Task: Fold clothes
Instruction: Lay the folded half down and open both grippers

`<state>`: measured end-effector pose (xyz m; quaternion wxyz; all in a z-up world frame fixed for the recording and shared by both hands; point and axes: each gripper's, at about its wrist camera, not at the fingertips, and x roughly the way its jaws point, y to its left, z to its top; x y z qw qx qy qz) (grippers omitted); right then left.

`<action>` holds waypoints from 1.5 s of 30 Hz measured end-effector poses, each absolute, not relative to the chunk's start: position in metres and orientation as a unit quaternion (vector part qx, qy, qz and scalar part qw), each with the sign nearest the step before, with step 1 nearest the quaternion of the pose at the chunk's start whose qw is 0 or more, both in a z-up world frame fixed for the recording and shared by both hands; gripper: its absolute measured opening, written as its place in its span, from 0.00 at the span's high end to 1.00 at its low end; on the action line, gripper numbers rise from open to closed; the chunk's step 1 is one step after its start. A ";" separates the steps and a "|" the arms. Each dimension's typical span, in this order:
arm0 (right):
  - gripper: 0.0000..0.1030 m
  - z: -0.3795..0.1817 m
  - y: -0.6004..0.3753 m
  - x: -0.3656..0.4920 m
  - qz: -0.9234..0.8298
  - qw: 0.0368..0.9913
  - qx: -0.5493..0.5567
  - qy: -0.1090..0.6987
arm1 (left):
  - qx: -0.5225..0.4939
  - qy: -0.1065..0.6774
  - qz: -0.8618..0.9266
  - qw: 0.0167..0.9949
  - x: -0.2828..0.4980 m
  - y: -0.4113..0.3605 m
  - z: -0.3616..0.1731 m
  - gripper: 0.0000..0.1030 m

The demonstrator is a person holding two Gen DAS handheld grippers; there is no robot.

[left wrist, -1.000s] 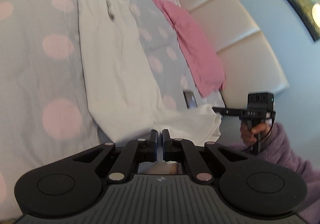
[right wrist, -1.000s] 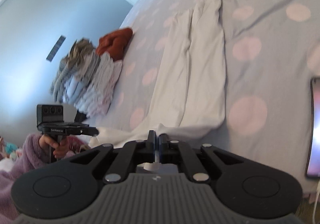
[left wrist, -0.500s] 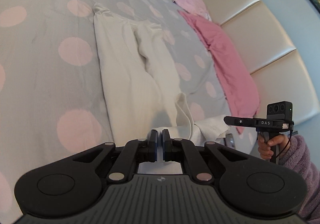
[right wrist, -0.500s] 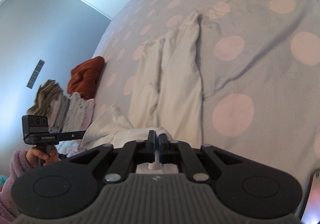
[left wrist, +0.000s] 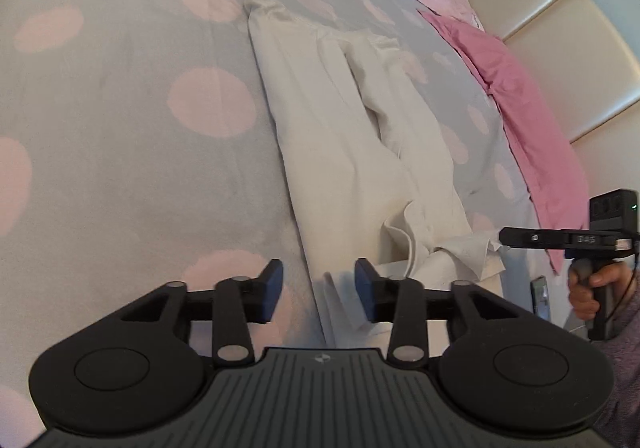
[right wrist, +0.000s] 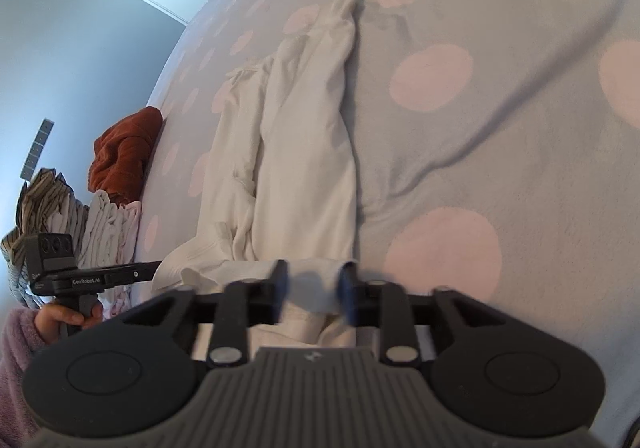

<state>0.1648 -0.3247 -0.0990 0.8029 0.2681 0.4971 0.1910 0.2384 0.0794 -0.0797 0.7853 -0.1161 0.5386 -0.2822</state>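
The left gripper (left wrist: 319, 290) is opening, its jaws apart over the near hem of the long cream-white cotton garment (left wrist: 344, 135), cloth lying loose between them. The right gripper (right wrist: 313, 290) is opening too, the garment's bunched near edge between its parted jaws, unpinched. The garment stretches away from both grippers along the grey bedspread with pink dots (left wrist: 120, 127). Farther right lies a pink pillow (left wrist: 532, 119).
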 end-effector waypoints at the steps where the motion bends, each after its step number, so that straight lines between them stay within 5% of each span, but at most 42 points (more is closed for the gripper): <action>1: 0.58 -0.092 -0.320 0.163 0.186 0.812 0.251 0.493 | -0.115 0.530 -0.281 0.792 0.235 0.079 -0.073 0.62; 11: 0.59 -0.033 -0.279 0.111 0.189 0.882 0.134 0.409 | -0.023 0.462 -0.266 0.846 0.178 0.063 -0.020 0.57; 22: 0.62 -0.064 -0.189 0.089 0.252 0.881 -0.091 0.391 | -0.011 0.492 -0.280 0.825 0.145 0.061 -0.033 0.57; 25: 0.78 -0.074 -0.179 0.092 0.247 0.880 -0.127 0.385 | -0.030 0.502 -0.273 0.820 0.145 0.069 -0.043 0.57; 27: 0.97 -0.078 -0.177 0.097 0.243 0.880 -0.136 0.384 | -0.036 0.508 -0.268 0.818 0.146 0.073 -0.049 0.57; 29: 1.00 -0.078 -0.177 0.098 0.245 0.880 -0.131 0.386 | -0.039 0.511 -0.266 0.817 0.146 0.076 -0.051 0.57; 45: 1.00 -0.022 -0.174 -0.035 0.303 0.868 -0.083 0.384 | -0.055 0.497 -0.279 0.820 0.091 0.078 -0.028 0.57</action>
